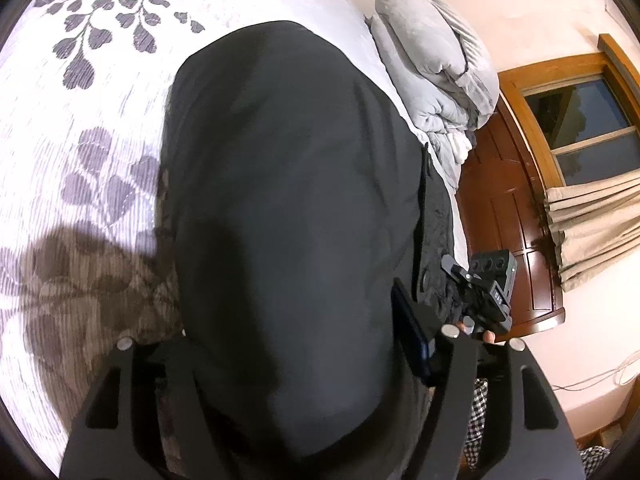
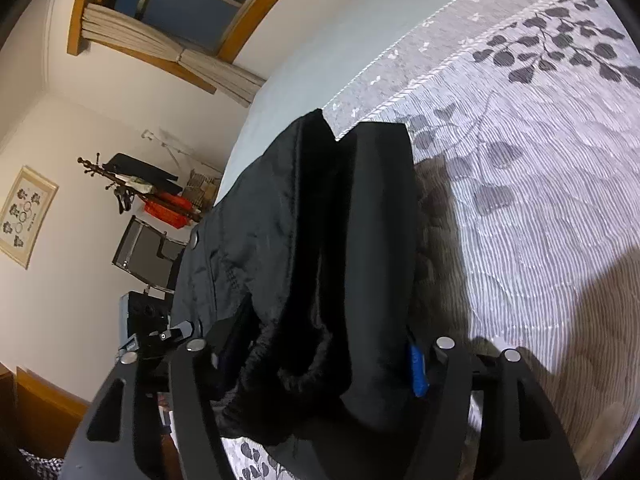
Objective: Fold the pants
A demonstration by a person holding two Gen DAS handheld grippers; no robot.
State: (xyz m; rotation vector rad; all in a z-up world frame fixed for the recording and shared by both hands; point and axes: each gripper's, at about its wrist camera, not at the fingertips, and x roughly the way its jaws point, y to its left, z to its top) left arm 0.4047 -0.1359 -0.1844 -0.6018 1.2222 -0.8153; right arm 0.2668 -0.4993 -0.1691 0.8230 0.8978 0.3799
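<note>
The black pants (image 1: 288,160) lie folded lengthwise on the white bedspread (image 1: 80,160) and run away from me. Their near end covers the gap of my left gripper (image 1: 288,340). Its jaws stand wide; the blue pad of one finger (image 1: 414,340) shows beside the cloth, and the other finger is hidden under it. In the right wrist view the pants' waistband end (image 2: 304,376), with its gathered elastic, sags between the wide jaws of my right gripper (image 2: 320,360). The two grippers sit side by side at this near edge, and each shows in the other's view (image 1: 480,296) (image 2: 152,332).
A rolled grey duvet (image 1: 436,60) lies at the far right of the bed, next to a dark wooden headboard (image 1: 504,208) and a curtained window (image 1: 580,120). Beyond the bed's left edge stand a coat rack (image 2: 132,188) and a chair (image 2: 144,252).
</note>
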